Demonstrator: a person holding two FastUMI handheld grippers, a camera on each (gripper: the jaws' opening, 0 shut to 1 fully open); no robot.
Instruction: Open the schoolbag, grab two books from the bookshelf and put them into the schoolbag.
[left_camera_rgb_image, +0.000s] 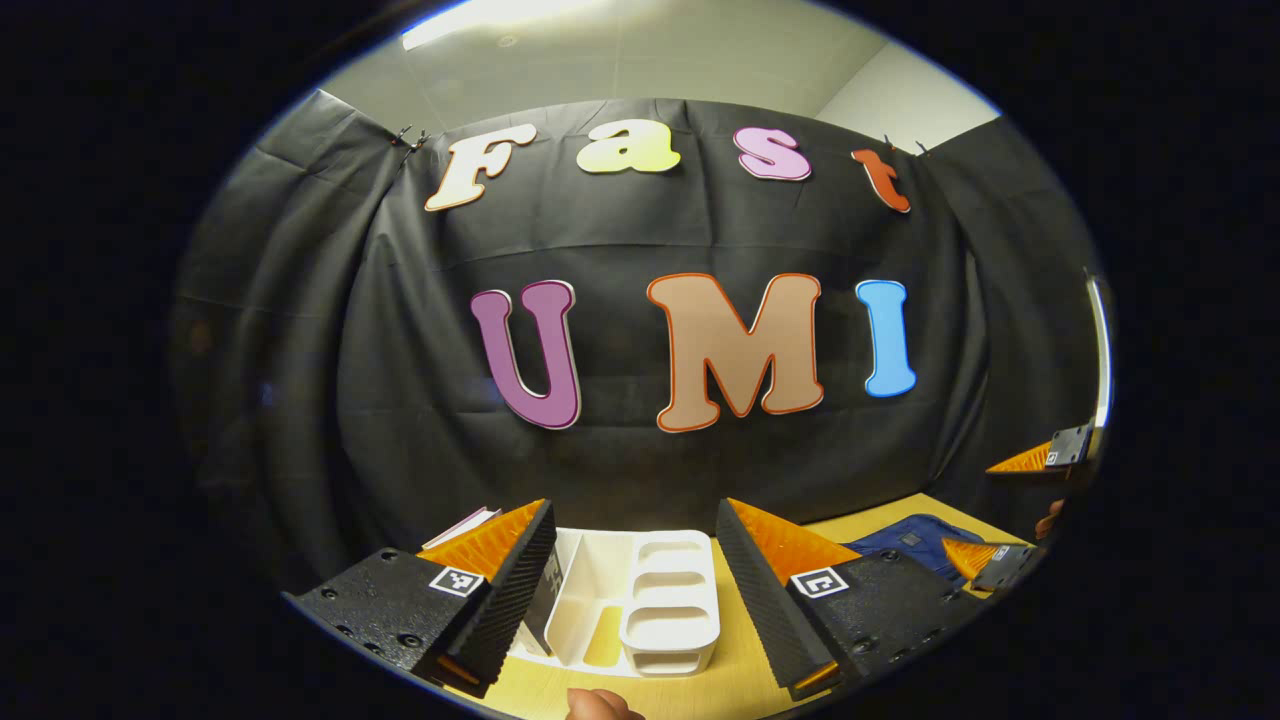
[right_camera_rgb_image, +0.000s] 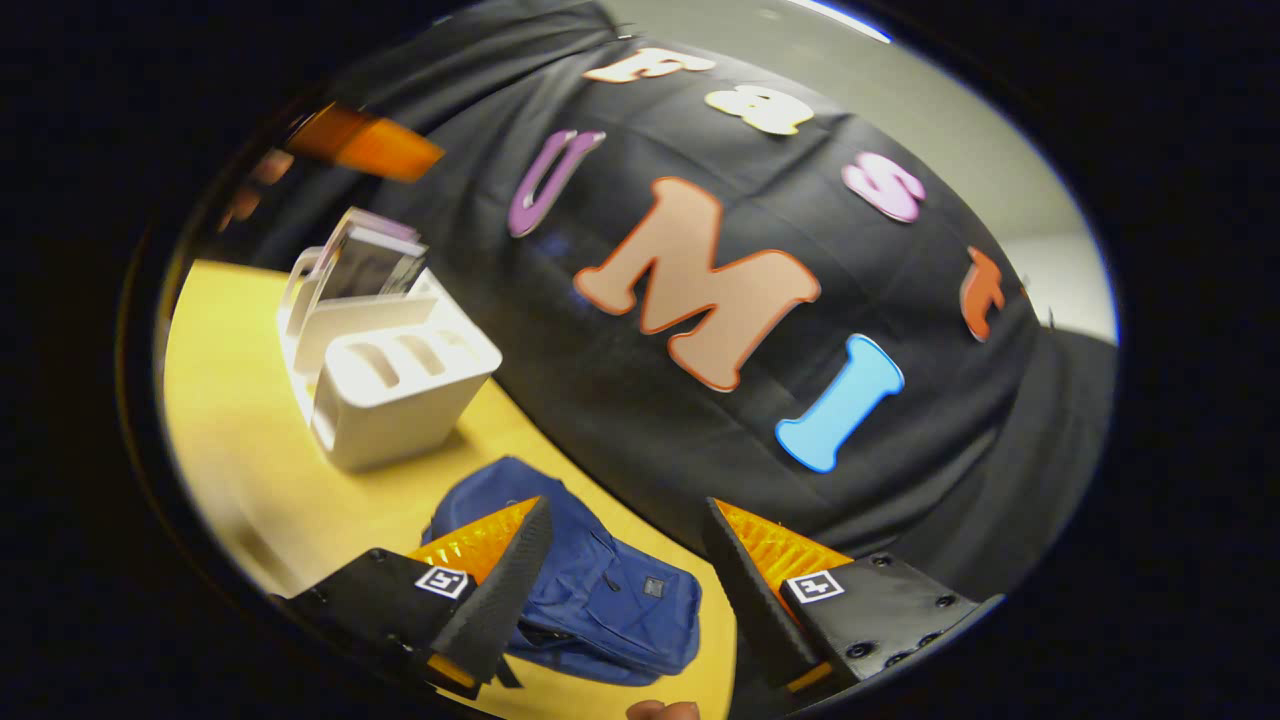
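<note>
Both grippers gape empty, the left gripper (left_camera_rgb_image: 635, 560) facing the shelf (left_camera_rgb_image: 668, 600), the right gripper (right_camera_rgb_image: 625, 560) over the closed bag (right_camera_rgb_image: 600, 590) to open it.

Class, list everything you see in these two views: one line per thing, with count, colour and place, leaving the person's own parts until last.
Table: one, yellow, under everything.
Bookshelf: one, white, on the table ahead of the left gripper.
Books: count unclear, standing in the bookshelf.
Schoolbag: one, blue, lying on the table under the right gripper.
Left gripper: one, open, before the bookshelf.
Right gripper: one, open, above the schoolbag.
</note>
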